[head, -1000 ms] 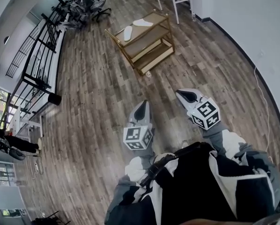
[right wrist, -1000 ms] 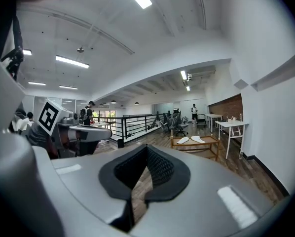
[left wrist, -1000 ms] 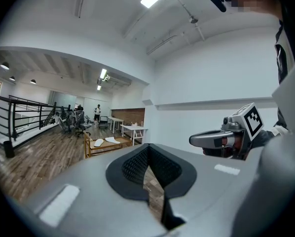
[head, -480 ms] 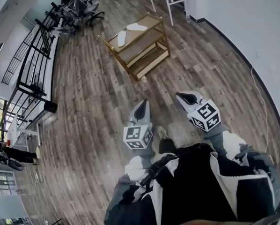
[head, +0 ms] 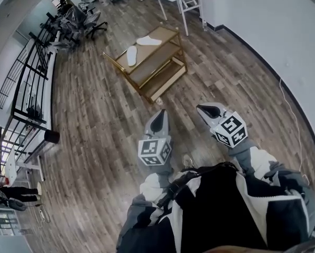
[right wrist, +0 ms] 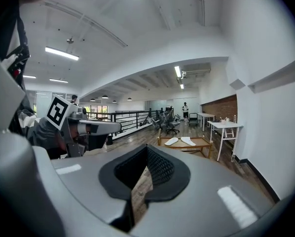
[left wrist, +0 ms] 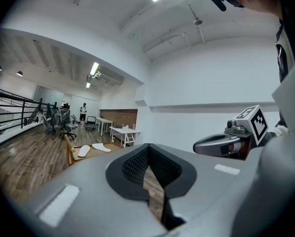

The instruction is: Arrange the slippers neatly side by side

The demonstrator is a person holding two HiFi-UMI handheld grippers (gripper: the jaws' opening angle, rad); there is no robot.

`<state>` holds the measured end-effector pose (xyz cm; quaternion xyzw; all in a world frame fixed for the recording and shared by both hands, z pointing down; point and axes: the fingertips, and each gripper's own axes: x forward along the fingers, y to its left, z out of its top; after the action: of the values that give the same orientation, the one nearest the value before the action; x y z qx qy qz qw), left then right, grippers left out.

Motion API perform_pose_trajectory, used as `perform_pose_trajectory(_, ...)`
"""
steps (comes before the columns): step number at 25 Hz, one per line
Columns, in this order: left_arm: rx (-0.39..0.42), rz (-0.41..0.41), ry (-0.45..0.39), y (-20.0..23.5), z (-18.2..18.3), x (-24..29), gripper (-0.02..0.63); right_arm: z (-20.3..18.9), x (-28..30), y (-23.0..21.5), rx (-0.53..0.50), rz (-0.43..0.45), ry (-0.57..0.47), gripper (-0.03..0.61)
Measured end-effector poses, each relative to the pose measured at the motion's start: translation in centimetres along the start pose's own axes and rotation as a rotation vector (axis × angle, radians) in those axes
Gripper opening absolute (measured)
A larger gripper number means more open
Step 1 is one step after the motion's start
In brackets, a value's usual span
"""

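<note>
Slippers (head: 131, 55), a white pair, were found on the top shelf of a gold-framed trolley (head: 167, 79) that stood on the wooden floor (head: 94, 120), well apart from both grippers. One was laid near the trolley's left end and the other was turned at an angle further back, so the two were set near each other but not parallel. Whether they touched could not be told at that distance. They appeared flat, thin and soft, and it was judged that they would be light and easily pinched by an edge. The left gripper (head: 158, 116) and the right gripper (head: 204, 109) were held out in front of the person's body, both aimed roughly toward the trolley. This was probably because the shelf had not yet been reached and nothing was within range to be taken. The fingers (left wrist: 133, 168) of each gripper were pressed together with nothing between them, which was read as a carrying posture rather than a grip. No slipper had yet been lined up beside its mate.
</note>
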<state>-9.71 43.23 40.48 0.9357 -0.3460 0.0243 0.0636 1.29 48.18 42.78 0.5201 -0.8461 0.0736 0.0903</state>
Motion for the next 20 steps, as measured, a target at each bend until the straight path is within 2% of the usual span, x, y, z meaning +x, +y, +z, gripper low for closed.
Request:
perform_pose_trajectory(6,-0.006,-0.027,-0.007,6.0,2.0,3.3,0.008,3.1,6.6,-1.4,-0.014,-0.017,-0.003,0.005)
perform_pose_trajectory(11,-0.011,-0.029,-0.027,12.6,1.5,6.3,0.008,3.3,14.1,-2.5,-0.023,-0.011,-0.001,0.005)
perform_pose_trajectory(20,-0.032,-0.021,-0.012,16.1,2.9,6.7,0.008,6.0,17.1,-2.8,-0.017,-0.023,-0.003,0.005)
